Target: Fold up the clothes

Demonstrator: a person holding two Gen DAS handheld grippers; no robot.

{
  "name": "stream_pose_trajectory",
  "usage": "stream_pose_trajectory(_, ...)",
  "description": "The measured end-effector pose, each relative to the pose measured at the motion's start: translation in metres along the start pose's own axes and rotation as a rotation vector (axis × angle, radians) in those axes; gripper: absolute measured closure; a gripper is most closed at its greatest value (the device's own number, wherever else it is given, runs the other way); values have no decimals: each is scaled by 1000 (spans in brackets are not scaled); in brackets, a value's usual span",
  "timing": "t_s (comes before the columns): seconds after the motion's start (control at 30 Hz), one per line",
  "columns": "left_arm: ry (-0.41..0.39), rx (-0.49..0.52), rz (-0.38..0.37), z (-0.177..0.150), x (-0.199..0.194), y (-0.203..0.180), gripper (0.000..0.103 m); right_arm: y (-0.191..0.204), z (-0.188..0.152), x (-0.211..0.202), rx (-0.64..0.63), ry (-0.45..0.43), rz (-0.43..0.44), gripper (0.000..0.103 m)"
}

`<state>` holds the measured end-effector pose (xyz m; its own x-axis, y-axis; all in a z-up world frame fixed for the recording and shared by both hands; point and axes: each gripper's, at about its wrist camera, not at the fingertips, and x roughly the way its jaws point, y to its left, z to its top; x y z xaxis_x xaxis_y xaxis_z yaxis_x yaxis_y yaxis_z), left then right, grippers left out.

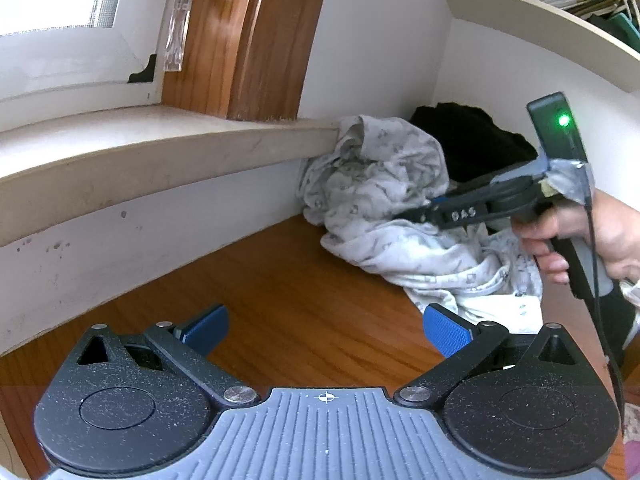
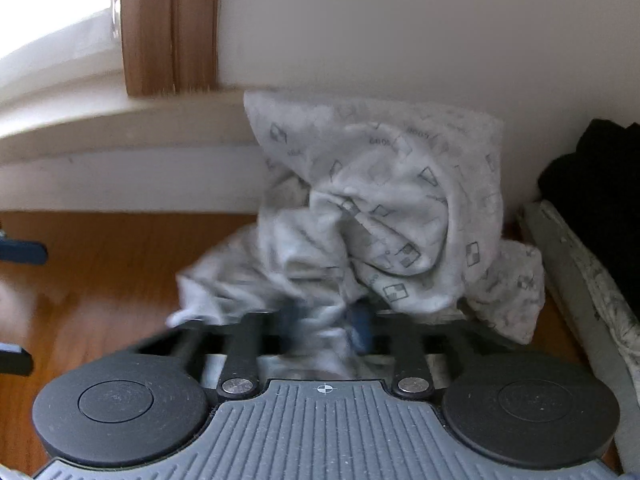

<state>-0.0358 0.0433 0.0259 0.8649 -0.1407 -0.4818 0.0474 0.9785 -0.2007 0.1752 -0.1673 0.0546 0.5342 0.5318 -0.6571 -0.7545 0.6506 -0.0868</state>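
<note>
Now right gripper fingers pinch the patterned garment to lift it; left gripper fingers apart, waiting over the surface.

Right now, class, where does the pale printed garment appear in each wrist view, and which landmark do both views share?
Left wrist view: the pale printed garment is heaped right of centre on the wooden table, against the wall.
Right wrist view: it fills the centre, its lower fabric between the right claw's fingers.
Shared landmark: the windowsill.
</note>
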Motion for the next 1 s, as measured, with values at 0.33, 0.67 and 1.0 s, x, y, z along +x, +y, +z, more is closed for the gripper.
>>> stream_pose_trajectory(0.33, -9, 4, 13, -1, -2, 1, 0, -49, 38, -99, 129, -362, -47, 95)
stream_pose_trajectory(0.67, -1, 18, 10, -1, 1, -3, 0, -134, -30, -80, 211, -125, -329, 59)
stream_pose_trajectory(1.0, 13, -16, -24, 1, 1, -5, 0, -132, -115, -76, 479, -233, -103, 35)
